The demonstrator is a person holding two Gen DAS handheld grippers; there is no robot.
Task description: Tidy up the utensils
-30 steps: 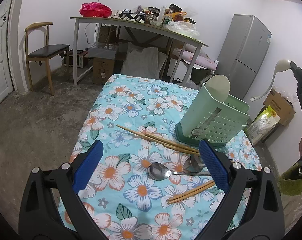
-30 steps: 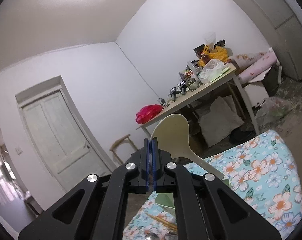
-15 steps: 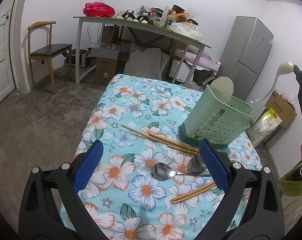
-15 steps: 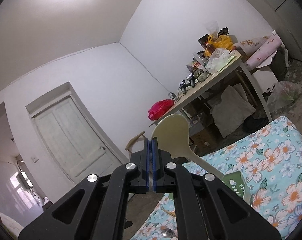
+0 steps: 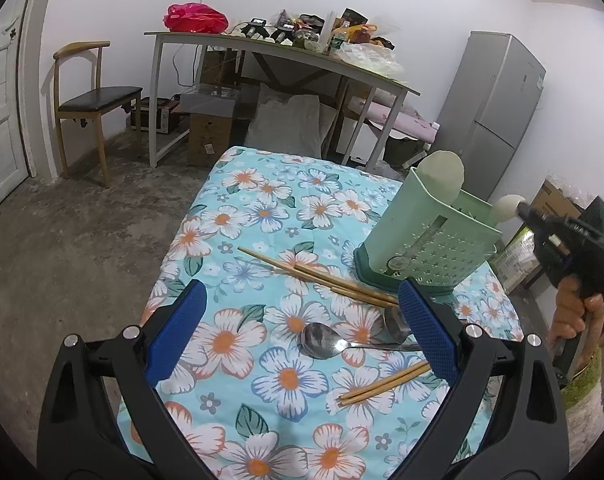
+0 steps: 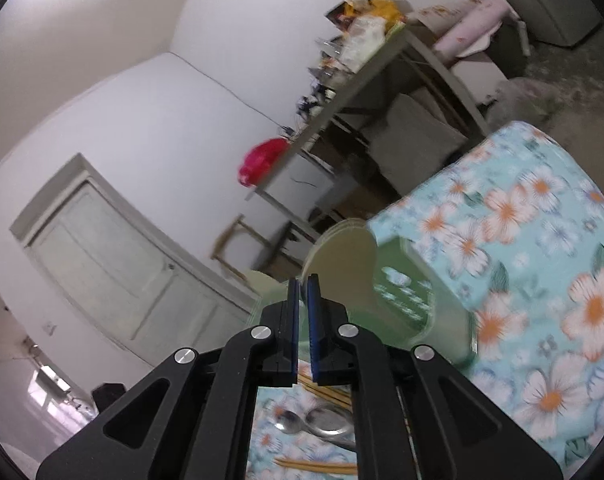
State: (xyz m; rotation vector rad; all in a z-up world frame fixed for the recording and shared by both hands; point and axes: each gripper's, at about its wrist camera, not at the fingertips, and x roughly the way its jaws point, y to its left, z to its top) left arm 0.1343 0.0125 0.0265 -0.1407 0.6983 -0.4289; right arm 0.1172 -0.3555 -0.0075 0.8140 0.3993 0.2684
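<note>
Right claw (image 6: 304,280) opening, cream ladle (image 5: 509,208) at green holder (image 5: 430,248); left claw (image 5: 302,300) wide open.

— Where do the utensils lie?

— The pale green holder (image 5: 430,240) stands upright on my flowered counter (image 5: 261,208), a cream spatula (image 5: 442,174) and a cream ladle (image 5: 508,208) sticking out of its top. In front lie two steel spoons (image 5: 322,340), bowls up.

— And the chopsticks?

— One wooden pair (image 5: 318,276) slants beside the holder's base; another pair (image 5: 382,386) lies nearer me.
</note>
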